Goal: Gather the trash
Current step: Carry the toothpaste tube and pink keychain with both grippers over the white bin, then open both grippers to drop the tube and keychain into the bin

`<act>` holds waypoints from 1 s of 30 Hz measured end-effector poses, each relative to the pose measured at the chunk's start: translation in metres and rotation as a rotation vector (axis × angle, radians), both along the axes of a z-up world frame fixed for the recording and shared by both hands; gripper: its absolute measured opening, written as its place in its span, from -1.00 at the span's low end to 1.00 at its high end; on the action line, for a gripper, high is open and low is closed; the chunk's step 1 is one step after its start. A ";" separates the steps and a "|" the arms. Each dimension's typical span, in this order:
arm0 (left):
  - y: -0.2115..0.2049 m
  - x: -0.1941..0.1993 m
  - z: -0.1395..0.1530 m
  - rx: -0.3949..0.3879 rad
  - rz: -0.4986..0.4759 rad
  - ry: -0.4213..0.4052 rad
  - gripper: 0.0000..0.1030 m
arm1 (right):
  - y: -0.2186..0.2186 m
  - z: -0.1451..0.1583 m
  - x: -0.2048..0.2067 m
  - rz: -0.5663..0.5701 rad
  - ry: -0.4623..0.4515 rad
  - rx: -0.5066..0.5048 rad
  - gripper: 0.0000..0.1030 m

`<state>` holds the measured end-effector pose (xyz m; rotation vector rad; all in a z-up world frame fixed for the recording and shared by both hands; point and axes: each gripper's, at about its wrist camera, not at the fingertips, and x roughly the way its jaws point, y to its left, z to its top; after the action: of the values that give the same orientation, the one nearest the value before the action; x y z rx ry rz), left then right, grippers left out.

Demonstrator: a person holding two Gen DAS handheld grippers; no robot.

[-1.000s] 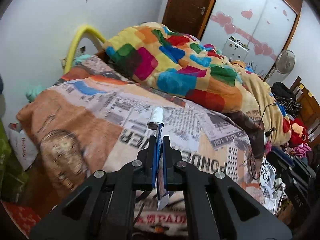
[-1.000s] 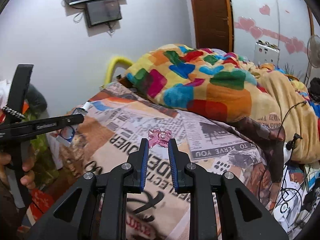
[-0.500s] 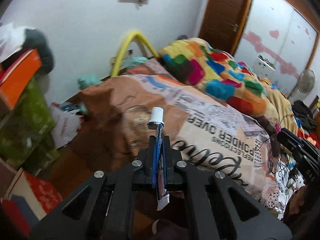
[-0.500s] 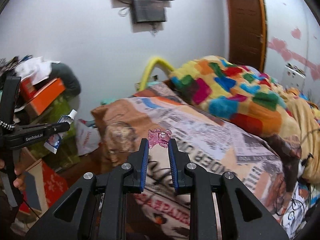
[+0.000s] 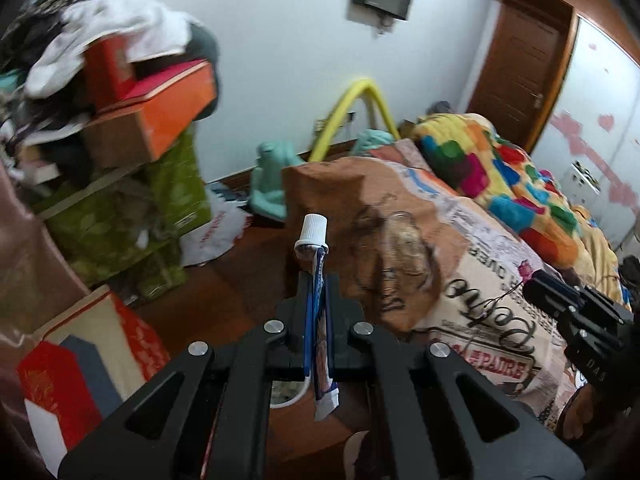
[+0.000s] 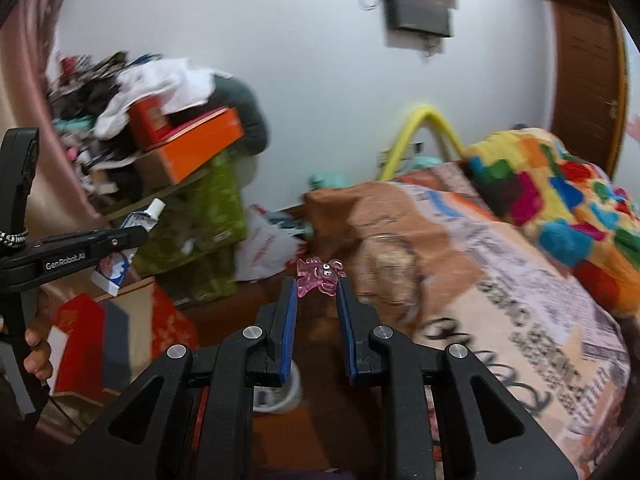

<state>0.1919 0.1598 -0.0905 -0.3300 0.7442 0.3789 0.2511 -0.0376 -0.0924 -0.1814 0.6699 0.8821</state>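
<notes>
My left gripper (image 5: pixel 318 284) is shut on a flattened blue-and-white toothpaste tube (image 5: pixel 320 320) with a white cap (image 5: pixel 313 228), held upright in the air beside the bed. The tube also shows in the right wrist view (image 6: pixel 132 240), clamped in the left gripper (image 6: pixel 132 236) at the far left. My right gripper (image 6: pixel 318 280) is shut on a small pink translucent figure (image 6: pixel 319 273) pinched at its fingertips. The right gripper shows in the left wrist view (image 5: pixel 532 284) at the right with the pink figure (image 5: pixel 525 269).
A bed (image 5: pixel 460 280) with a newspaper-print cover and a colourful blanket (image 5: pixel 500 176) fills the right. Stacked boxes and clothes (image 5: pixel 120 100) pile at the left. A white plastic bag (image 5: pixel 216 236) lies on the wooden floor. A white round container (image 6: pixel 280 392) sits on the floor below the grippers.
Both grippers have swung left, away from the bed toward the floor and the cluttered corner. Each keeps its hold on its item.
</notes>
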 end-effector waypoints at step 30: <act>0.084 -0.025 -0.152 -0.216 0.106 0.229 -0.93 | 0.188 -0.159 0.008 0.229 0.471 -0.334 -0.59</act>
<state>0.1670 0.2434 -0.2425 -0.5370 0.9976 0.4417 0.2590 0.1502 -0.2511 -0.3604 1.2569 1.0391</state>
